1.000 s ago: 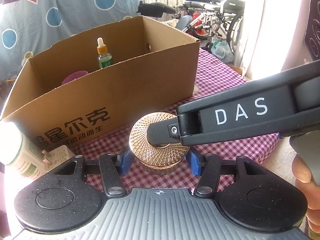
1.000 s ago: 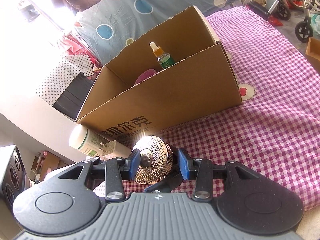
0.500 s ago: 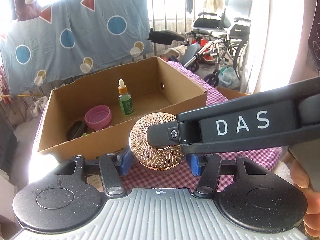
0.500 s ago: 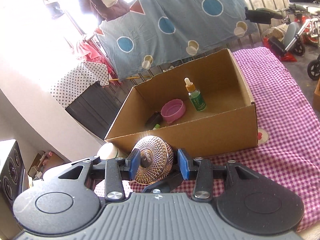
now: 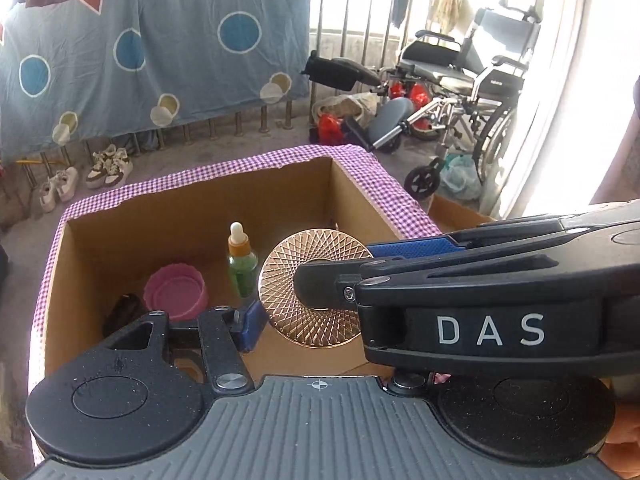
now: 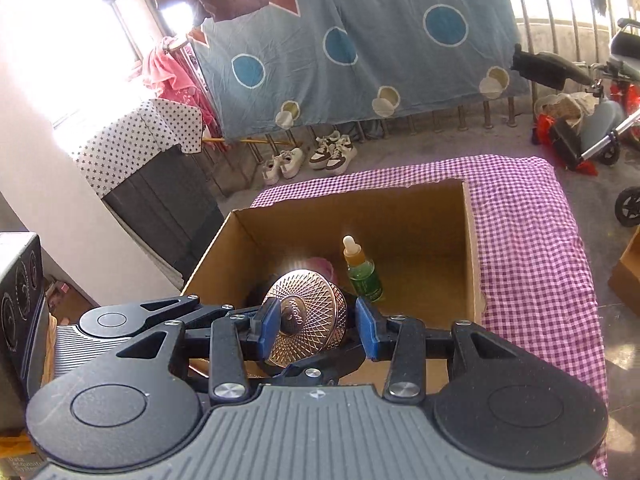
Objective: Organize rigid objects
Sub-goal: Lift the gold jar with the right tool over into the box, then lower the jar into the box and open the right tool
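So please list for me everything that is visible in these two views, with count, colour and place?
copper jar: 1, rose-gold with patterned lid, held above the box by both grippers
cardboard box: 1, brown, open, on the checked cloth
dropper bottle: 1, green with white dropper, upright in box
pink bowl: 1, pink, in box, left of bottle
dark object: 1, black, in box corner, unclear
checked cloth: 1, purple-white, under box
wheelchair: 1, grey, background right
blue sheet: 1, with circles, on railing
sneakers: two pairs, white, floor
left gripper: 1, black, grips jar
right gripper: 1, black, blue pads grip jar
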A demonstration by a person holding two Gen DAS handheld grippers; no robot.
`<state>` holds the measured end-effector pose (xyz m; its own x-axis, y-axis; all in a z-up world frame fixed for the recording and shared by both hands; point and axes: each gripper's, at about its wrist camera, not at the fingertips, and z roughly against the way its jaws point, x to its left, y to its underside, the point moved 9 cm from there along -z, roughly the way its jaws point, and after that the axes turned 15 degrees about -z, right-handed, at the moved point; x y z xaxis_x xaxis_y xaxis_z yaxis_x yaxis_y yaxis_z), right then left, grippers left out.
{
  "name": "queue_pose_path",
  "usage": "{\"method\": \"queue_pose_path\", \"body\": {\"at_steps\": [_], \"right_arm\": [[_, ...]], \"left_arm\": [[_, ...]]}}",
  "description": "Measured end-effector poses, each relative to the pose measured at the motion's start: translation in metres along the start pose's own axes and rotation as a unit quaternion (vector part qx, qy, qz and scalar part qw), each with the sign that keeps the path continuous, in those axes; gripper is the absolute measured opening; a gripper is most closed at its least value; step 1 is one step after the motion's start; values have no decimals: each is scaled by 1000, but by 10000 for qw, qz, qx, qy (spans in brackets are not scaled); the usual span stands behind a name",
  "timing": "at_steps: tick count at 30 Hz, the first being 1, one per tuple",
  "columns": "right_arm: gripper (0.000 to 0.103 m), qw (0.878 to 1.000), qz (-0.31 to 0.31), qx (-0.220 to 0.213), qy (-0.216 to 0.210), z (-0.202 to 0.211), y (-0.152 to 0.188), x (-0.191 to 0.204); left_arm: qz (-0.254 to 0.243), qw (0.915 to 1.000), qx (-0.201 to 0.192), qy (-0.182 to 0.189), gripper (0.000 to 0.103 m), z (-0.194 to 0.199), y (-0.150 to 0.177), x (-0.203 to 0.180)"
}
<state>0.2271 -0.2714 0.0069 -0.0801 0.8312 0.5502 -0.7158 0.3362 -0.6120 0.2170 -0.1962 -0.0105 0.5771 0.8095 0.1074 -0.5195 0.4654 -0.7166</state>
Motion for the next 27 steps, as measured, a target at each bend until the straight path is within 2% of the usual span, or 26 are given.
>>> {"method": "queue_pose_path", "body": {"at_steps": [6,11,20,25,27], "right_arm": [[45,9983,19,541,194,-50,-29,-30],[44,9967,129,742,314,-79,-37,-44],[41,9957,438,648,490,-98,-57,-54],[40,9960,520,526,498,-102,-65,-56],[40,9969,468,479,412,-102,-67,-58]], "left_arm": [[367,9981,458,178,56,-54,-5,14],[598,9951,729,284,56,-81,-6,21],[1080,9897,823,445,56,-101,-12,23],[1290,9859,930,514,60,-113,-12,23],[1374,9850,919,502,57,-114,-12,24]]}}
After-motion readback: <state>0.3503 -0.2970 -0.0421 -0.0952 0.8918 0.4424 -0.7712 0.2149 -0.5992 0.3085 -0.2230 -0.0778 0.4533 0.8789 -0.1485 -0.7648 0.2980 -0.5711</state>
